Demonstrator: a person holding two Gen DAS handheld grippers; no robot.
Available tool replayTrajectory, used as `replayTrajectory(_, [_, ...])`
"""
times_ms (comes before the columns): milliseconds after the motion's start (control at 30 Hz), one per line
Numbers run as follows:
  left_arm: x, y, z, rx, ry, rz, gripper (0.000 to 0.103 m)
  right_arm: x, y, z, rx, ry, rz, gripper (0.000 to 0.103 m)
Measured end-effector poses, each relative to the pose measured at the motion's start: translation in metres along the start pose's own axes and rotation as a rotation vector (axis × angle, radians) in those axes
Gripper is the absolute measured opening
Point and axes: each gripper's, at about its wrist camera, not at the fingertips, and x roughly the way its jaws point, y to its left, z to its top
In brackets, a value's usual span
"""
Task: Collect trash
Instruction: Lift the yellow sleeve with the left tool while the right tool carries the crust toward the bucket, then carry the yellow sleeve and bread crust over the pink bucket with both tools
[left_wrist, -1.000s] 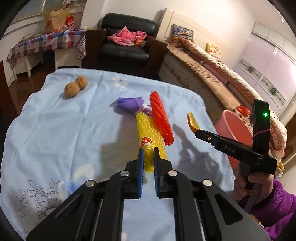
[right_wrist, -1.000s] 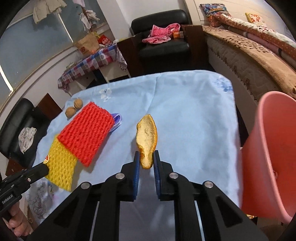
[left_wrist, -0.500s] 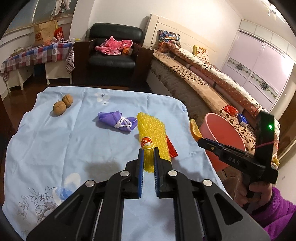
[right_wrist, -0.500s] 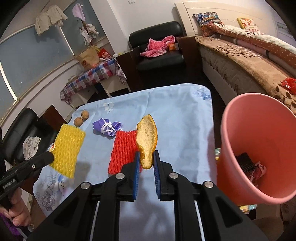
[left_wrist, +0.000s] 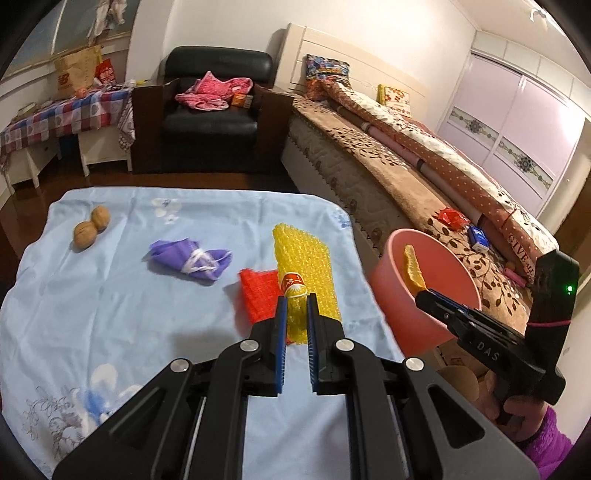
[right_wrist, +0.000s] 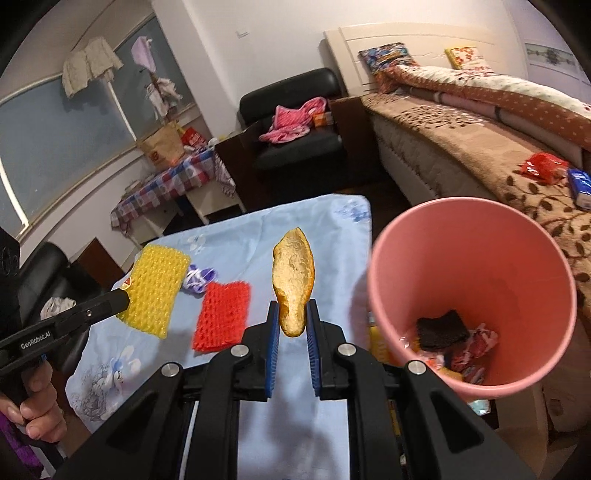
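Fingers of the right gripper (right_wrist: 291, 317) pinch the lower end of an orange peel (right_wrist: 293, 275), light and stiff, held near the pink bin (right_wrist: 476, 384). Left gripper (left_wrist: 295, 310) fingers clamp a yellow foam net (left_wrist: 304, 254), soft and airy, above the bench (left_wrist: 110, 295). The bin mouth stands open beside the bench edge.

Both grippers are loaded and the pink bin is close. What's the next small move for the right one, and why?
Probably carry the right gripper a little further over the pink bin, then open. It is shut on the orange peel, which in its own view sits just left of the rim, so releasing now might miss. The left gripper, shut on the yellow foam net, can follow.
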Motion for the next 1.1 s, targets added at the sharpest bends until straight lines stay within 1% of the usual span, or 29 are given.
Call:
replayTrajectory(367, [0.029,-0.057,0.014,0.086,0.023,-0.035,0.009,-0.025,-0.05,-0.001,0.079,-0.05,-0.068,0.013])
replayTrajectory(600, [0.047,-0.094,0.02,0.139,0.032,-0.068,0.009,-0.031,-0.074,-0.002,0.118,-0.062,-0.104,0.014])
replayTrajectory(800, [0.06,-0.117,0.023,0.178,0.041,-0.085,0.009,-0.033,-0.091,-0.002,0.144,-0.069,-0.13,0.014])
replayTrajectory(1100, [0.079,-0.138,0.023,0.21,0.06,-0.092,0.009,-0.034,-0.11,-0.006,0.175,-0.071,-0.16,0.014])
